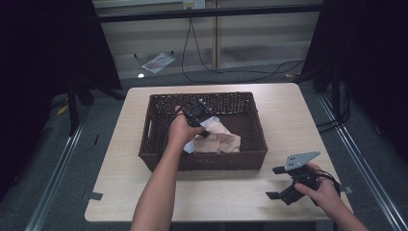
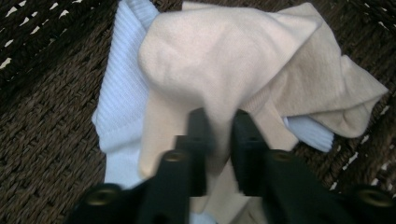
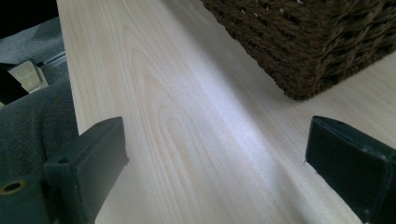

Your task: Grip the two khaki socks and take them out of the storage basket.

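A dark brown woven basket stands in the middle of the light wooden table. Inside it lies a beige sock on top of a pale blue-white ribbed sock. My left gripper reaches down into the basket. In the left gripper view its jaws pinch a fold of the beige sock, with the pale sock beneath it. My right gripper rests low over the table's front right corner, outside the basket. Its jaws stand wide apart over bare wood with nothing between them.
In the right gripper view the basket's corner stands just ahead of the jaws, and the table's edge drops to grey floor at the left. Beyond the table, black cables and a flat packet lie on the floor. Dark stands flank both sides.
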`<state>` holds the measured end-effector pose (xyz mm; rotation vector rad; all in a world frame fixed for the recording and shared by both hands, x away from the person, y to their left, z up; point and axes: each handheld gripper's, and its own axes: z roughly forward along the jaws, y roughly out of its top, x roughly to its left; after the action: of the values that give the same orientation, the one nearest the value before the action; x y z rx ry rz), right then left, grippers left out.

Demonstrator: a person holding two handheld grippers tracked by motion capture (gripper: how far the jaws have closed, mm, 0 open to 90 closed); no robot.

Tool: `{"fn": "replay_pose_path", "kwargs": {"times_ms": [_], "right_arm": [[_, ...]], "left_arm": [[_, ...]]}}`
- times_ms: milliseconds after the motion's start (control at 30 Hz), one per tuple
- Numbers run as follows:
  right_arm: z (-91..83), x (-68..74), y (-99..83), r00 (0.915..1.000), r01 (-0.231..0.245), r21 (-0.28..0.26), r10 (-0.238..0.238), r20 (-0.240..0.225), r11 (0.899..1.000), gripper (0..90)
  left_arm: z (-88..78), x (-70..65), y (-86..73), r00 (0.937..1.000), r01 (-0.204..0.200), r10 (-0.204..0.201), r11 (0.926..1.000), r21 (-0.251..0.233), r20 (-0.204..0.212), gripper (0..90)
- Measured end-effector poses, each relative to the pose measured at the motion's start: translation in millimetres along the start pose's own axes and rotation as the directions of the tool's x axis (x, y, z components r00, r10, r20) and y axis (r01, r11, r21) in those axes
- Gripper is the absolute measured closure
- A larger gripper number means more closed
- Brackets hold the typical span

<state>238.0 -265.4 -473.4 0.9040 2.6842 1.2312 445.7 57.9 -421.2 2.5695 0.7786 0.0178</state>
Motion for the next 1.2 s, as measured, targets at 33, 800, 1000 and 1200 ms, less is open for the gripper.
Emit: {"fn": "replay_pose_path", "kwargs": {"times_ms": [33, 800, 1000, 1200], "right_arm": [[0.1, -0.1, 0.0, 1.0, 0.0, 0.0, 0.0, -0.001, 1.0, 5.1], [1.3, -0.3, -0.1, 1.0, -0.003, 0.002, 0.003, -0.001, 1.0, 5.1], [1.2, -0.3, -0.1, 1.0, -0.004, 0.002, 0.004, -0.003, 1.0, 5.1], [1.3, -0.3, -0.1, 1.0, -0.003, 0.003, 0.003, 0.0, 1.0, 5.1]], "left_arm": [[-3.9, -0.1, -0.2, 0.9998, 0.021, -0.021, 0.9998, 0.004, 0.004, 87.1], [-92.2, -6.1, 19.1, 0.9935, 0.092, -0.095, 0.9949, 0.04, 0.062, 87.8], [-107.4, -9.8, 20.5, 0.9935, 0.075, -0.078, 0.9964, 0.04, 0.083, 87.8], [-121.7, -14.4, 19.2, 0.9928, 0.076, -0.08, 0.9958, 0.051, 0.089, 87.7]]}}
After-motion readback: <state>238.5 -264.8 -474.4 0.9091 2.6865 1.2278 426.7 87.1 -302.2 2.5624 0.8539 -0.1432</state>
